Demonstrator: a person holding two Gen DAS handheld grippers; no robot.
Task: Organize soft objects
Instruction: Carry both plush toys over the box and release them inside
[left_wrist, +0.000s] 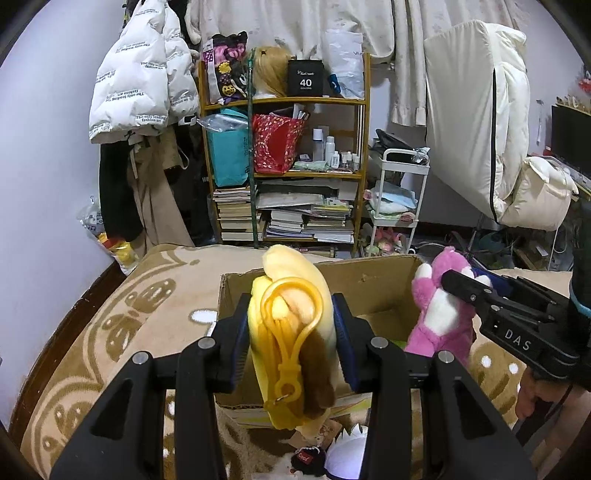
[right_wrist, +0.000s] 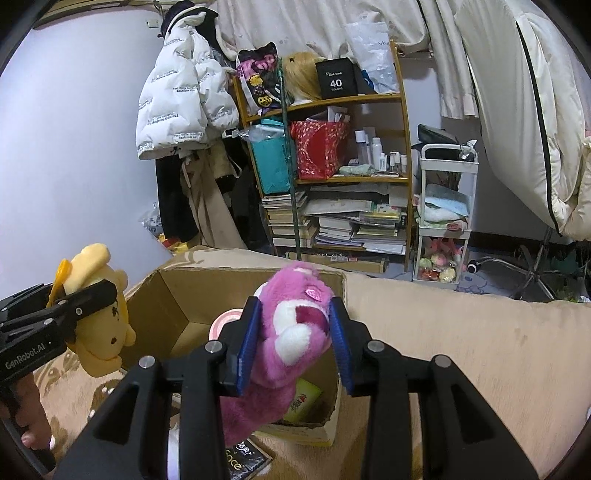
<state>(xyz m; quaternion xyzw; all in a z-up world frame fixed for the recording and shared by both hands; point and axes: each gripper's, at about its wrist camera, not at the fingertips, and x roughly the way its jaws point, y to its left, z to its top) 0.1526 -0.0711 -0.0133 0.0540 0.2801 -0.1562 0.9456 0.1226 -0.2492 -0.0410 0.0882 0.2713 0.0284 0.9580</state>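
My left gripper (left_wrist: 291, 332) is shut on a yellow plush toy (left_wrist: 291, 280) with an orange plastic clip (left_wrist: 291, 332), held above the near left corner of an open cardboard box (left_wrist: 369, 284). My right gripper (right_wrist: 295, 343) is shut on a pink plush bear (right_wrist: 295, 325), held over the same box (right_wrist: 177, 295). The pink bear (left_wrist: 439, 321) and right gripper (left_wrist: 469, 291) show at the right of the left wrist view. The yellow toy (right_wrist: 103, 325) and left gripper (right_wrist: 74, 295) show at the left of the right wrist view.
The box sits on a beige patterned blanket (left_wrist: 140, 314). Inside it are a pink-white round item (right_wrist: 225, 321) and a yellow-green packet (right_wrist: 303, 402). A small plush with a "cool" tag (left_wrist: 308, 458) and a dark packet (right_wrist: 243, 458) lie in front. A bookshelf (left_wrist: 284, 166) and white cart (left_wrist: 399, 199) stand behind.
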